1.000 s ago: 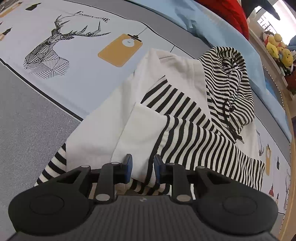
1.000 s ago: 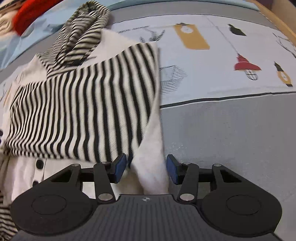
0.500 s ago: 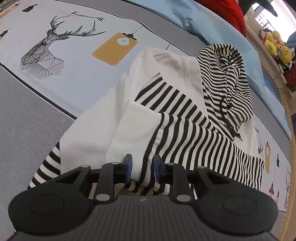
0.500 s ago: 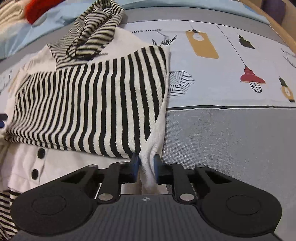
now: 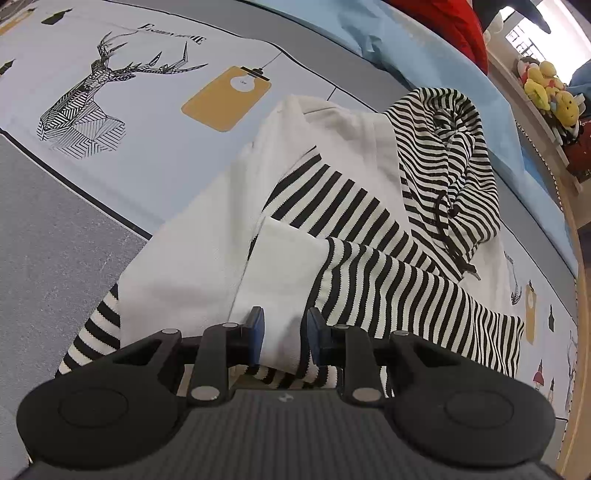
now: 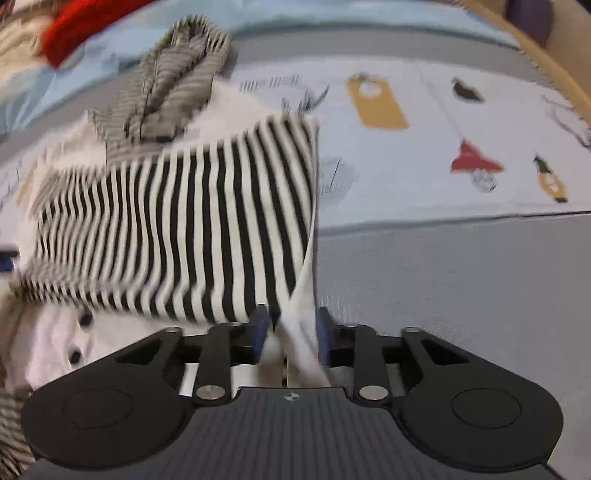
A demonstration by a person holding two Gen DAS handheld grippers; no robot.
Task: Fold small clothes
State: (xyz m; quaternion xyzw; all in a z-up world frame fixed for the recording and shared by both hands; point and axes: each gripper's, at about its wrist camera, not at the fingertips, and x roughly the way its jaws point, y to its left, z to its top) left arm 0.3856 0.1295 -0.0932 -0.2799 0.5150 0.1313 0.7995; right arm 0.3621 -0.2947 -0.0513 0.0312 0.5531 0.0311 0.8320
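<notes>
Small hooded top [image 5: 207, 280] spread flat near the middle of the bed [image 5: 55, 258], striped hood [image 5: 454, 147] toward the far edge, striped sleeves already laid across the white body, hem at the near edge under both tools.

Left gripper [image 5: 282, 330]: jaws clenched on a thick white fold at the hem, cloth filling the narrow gap from pad to pad. Right gripper [image 6: 290, 328]: jaws opening, a thin white edge of the hem between them and looking slack, with daylight beside the left pad.

Handling, as a judgement: light, soft knit, limp enough to sag and slide wherever unsupported, and no risk of breakage. Stretchy too, so likely to skew if pulled from one corner only. Best taken at both hem corners, pinching through every layer, sleeve included, then carried up toward the hood in one level sweep. Worth a fresh, deeper bite on the right side first, since a loose corner would let the striped sleeve slip off the body.

From the left wrist view only: the hood's drawcord, the sleeve overlap, a red cloth [image 5: 443, 22] and plush toys [image 5: 546, 88] beyond the far edge, all sharp. From the right wrist view only: dark buttons [image 6: 85, 318] on the white front below the striped panel, and the right side edge of the garment, though blurred.
</notes>
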